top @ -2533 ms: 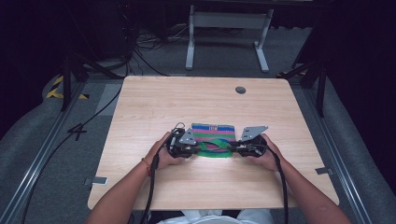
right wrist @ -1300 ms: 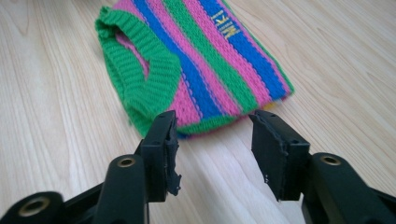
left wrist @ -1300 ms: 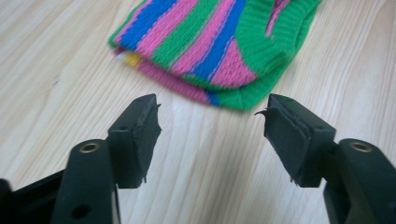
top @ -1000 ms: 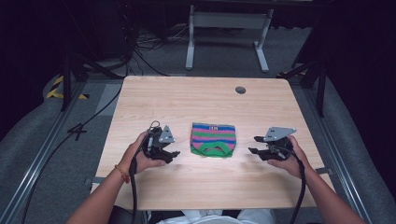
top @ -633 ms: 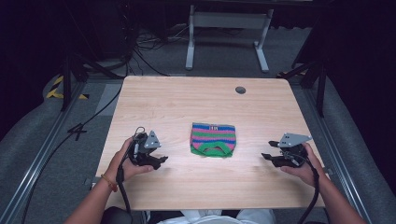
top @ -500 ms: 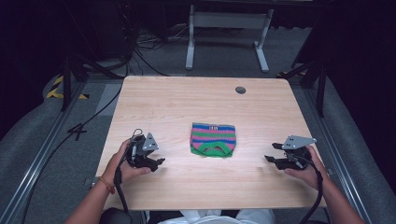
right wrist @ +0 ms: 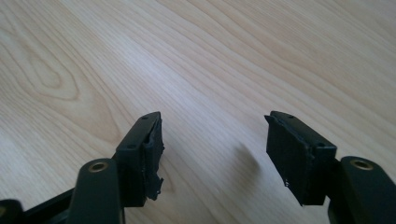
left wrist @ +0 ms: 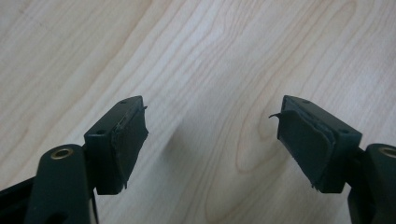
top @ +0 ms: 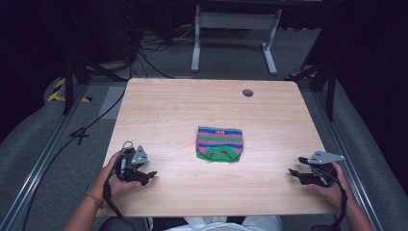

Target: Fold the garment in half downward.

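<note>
A small folded knit garment (top: 219, 143) with pink, green and blue stripes and a green edge lies flat at the middle of the wooden table (top: 183, 110). My left gripper (top: 148, 176) rests low near the table's front left, a hand around it, well apart from the garment. Its jaws stand open over bare wood (left wrist: 210, 116) with nothing between them. My right gripper (top: 294, 173) sits near the front right edge, also held by a hand. It is open too, with bare wood (right wrist: 212, 126) between its jaws.
A round grommet hole (top: 248, 93) is set in the table's far right part. Beyond the table stand a white metal frame (top: 233, 29) and loose cables (top: 144, 53) on the grey floor. Dark rails (top: 43, 159) run along both sides.
Both grippers have let go of the striped garment and drawn apart toward the front corners, left one to the left, right one to the right. The garment stays folded at the middle.
</note>
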Tool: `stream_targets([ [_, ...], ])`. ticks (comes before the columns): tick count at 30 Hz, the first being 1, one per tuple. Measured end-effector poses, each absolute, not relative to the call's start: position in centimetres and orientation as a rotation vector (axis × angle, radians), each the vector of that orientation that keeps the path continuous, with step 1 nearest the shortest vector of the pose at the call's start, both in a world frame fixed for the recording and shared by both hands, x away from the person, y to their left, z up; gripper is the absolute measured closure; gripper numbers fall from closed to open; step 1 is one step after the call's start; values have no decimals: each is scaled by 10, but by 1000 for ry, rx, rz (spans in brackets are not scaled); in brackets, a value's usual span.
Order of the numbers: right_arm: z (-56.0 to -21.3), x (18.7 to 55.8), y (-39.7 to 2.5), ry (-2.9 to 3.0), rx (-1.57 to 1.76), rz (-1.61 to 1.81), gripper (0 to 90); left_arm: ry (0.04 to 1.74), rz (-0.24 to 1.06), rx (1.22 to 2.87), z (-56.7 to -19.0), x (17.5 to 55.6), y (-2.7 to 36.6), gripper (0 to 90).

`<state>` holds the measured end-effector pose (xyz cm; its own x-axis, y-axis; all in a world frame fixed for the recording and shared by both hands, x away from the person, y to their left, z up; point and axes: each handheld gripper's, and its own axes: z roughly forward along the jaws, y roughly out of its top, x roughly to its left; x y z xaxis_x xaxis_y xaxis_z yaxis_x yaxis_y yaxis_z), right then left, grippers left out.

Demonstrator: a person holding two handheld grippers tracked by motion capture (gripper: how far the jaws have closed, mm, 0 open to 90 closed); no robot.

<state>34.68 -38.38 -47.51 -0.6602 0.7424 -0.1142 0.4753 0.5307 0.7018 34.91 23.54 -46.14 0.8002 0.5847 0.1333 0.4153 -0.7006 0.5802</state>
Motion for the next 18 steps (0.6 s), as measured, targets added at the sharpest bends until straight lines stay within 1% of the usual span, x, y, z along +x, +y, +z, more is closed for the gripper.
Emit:
stream_targets([
  [6,-481,342,-401,2312,1104,963,322,797,422,2407,-461,339,253,244],
  [7,-481,342,-401,2312,1104,963,322,809,413,2385,-462,337,259,244],
  [8,-482,339,-405,2293,1124,986,293,853,392,2348,-465,334,267,244],
  [10,-483,338,-406,2293,1128,1001,292,863,390,2333,-467,333,271,243],
  [12,-485,335,-409,2290,1154,1026,263,903,360,2315,-471,331,280,243],
  [15,-486,333,-410,2267,1168,1028,259,940,334,2272,-476,329,287,234],
  [16,-486,332,-410,2261,1174,1035,246,956,328,2257,-477,327,289,230],
  [17,-487,332,-410,2282,1178,1021,189,953,345,2242,-478,326,293,228],
  [18,-487,333,-410,2293,1177,1019,186,953,345,2242,-478,326,293,225],
])
